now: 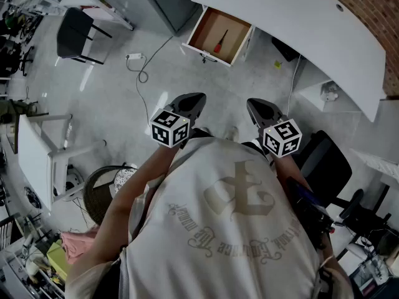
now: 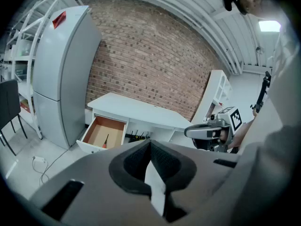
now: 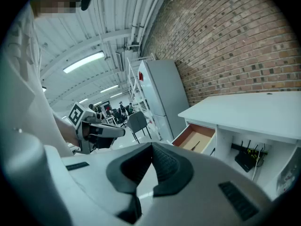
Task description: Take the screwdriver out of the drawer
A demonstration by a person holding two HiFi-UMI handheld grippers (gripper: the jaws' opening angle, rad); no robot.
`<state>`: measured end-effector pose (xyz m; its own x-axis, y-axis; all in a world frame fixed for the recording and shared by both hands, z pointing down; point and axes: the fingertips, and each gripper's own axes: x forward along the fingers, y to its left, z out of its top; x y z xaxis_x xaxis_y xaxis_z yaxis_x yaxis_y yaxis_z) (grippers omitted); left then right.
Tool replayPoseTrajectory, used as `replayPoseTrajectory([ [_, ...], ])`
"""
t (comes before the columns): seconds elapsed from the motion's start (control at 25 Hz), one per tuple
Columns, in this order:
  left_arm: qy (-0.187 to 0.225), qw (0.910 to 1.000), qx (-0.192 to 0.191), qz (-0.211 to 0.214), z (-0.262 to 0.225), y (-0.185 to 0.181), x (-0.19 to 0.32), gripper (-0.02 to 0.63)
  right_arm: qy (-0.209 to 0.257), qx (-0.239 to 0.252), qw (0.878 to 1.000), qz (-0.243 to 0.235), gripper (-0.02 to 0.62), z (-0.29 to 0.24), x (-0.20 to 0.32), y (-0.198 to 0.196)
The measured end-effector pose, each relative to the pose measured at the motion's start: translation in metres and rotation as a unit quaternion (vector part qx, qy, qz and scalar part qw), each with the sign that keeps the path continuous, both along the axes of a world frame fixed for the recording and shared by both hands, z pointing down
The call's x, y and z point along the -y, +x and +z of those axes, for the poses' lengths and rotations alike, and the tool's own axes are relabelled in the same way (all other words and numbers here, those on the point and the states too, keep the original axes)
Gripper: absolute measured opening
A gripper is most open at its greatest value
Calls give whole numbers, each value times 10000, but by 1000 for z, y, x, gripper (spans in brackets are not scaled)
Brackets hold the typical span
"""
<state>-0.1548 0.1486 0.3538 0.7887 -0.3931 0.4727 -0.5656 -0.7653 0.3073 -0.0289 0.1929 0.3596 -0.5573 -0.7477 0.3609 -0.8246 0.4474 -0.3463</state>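
Observation:
The screwdriver (image 1: 221,42), red-handled with a dark shaft, lies in the open wooden drawer (image 1: 207,28) under the white desk (image 1: 293,23), some way ahead of me. It also shows in the left gripper view as the screwdriver (image 2: 105,140) in the drawer (image 2: 96,130), and faintly in the right gripper view inside the drawer (image 3: 190,136). My left gripper (image 1: 197,96) and right gripper (image 1: 251,103) are held side by side in front of my chest, well short of the drawer. Both are shut with nothing in them: left gripper (image 2: 150,144), right gripper (image 3: 151,146).
A grey fridge (image 2: 61,65) stands left of the desk against the brick wall. A cable with a plug (image 1: 134,58) lies on the floor before the drawer. A black chair (image 1: 75,33) is far left, an office chair (image 1: 324,164) at my right, a white table (image 1: 34,154) at my left.

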Motion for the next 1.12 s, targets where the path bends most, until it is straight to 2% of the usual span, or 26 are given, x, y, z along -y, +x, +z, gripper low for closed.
replayPoseTrajectory([
  [0.2, -156, 9999, 38, -61, 3, -5, -19, 20, -269, 34, 9996, 33, 23, 9, -21, 1],
  [0.4, -196, 9993, 78, -313, 6, -24, -26, 21, -241, 66, 9995, -169, 23, 9, -18, -18],
  [0.68, -233, 9985, 128, -477, 13, -31, -37, 20, -321, 84, 9988, -347, 23, 18, -21, -28],
  [0.92, -263, 9980, 186, -549, 15, -36, -40, 20, -322, -214, 9969, -691, 23, 20, -23, -41],
  [1.12, -186, 9980, 185, -580, 11, -34, -39, 20, -342, -176, 9971, -661, 23, 21, -18, -41],
])
